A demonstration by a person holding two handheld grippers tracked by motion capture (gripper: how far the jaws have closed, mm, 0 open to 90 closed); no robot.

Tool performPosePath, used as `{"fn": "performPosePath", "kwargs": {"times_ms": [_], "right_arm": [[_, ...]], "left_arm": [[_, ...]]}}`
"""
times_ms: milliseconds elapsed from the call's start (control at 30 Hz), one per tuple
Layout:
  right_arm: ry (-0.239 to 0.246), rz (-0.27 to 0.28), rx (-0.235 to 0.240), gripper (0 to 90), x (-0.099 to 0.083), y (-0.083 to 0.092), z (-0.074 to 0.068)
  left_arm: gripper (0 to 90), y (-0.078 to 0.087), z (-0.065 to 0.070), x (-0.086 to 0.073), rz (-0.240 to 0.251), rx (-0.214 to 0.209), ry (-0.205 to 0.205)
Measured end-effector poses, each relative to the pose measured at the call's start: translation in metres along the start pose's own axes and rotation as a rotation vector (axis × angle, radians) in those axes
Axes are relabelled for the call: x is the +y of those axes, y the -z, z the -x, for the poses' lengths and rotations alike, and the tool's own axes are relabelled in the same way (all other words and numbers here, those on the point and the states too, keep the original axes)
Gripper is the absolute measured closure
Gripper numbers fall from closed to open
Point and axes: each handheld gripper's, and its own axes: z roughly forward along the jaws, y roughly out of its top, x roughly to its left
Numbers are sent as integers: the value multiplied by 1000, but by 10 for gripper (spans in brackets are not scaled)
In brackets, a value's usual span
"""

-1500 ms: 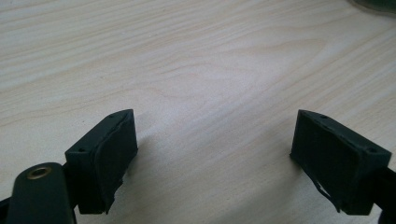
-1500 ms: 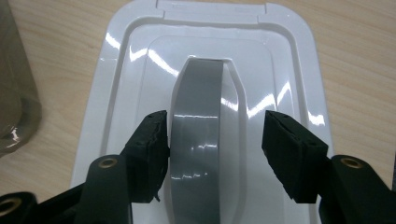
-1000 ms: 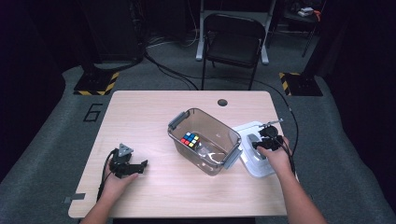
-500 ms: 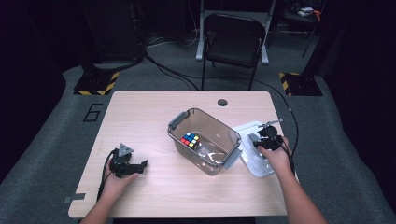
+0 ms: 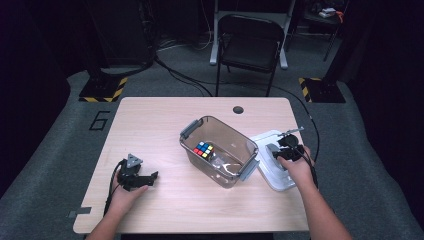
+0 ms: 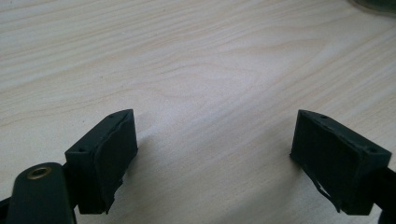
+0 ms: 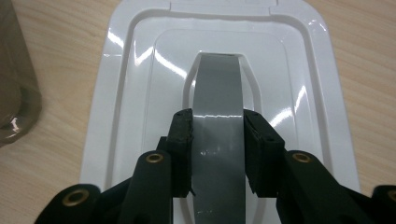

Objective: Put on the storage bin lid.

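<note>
The right gripper point(image 7: 217, 140) is clamped on the grey handle point(image 7: 217, 93) of the white lid point(image 7: 126, 93), which lies flat near the worktop's point(image 5: 165, 120) right edge.

a pale wooden desk point(image 5: 165, 125) with a round cable hole point(image 5: 238, 109) near its far edge. on it stand a clear bin point(image 5: 220, 150) with grey latches and, just beside it, a white lid point(image 5: 270, 170) with a grey handle point(image 7: 218, 135).
</note>
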Motion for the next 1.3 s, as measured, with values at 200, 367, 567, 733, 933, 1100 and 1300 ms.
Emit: {"fn": "performPosePath", "kwargs": {"times_ms": [200, 367, 567, 733, 933, 1100, 1300], "right_arm": [[15, 13, -8, 665, 4, 8, -1], [27, 18, -8, 665, 10, 17, -3], [55, 26, -17, 666, 20, 28, -6], [59, 36, -14, 666, 31, 37, -6], [70, 47, -19, 666, 41, 48, -6], [83, 63, -24, 666, 47, 57, -4], [85, 70, -27, 666, 52, 65, -3]], "left_arm": [[142, 0, 0, 0, 0, 0, 0], [142, 0, 0, 0, 1, 0, 1], [142, 0, 0, 0, -2, 0, 3], [142, 0, 0, 0, -1, 0, 1], [142, 0, 0, 0, 0, -1, -2], [142, 0, 0, 0, -1, 0, 0], [142, 0, 0, 0, -1, -1, -2]]}}
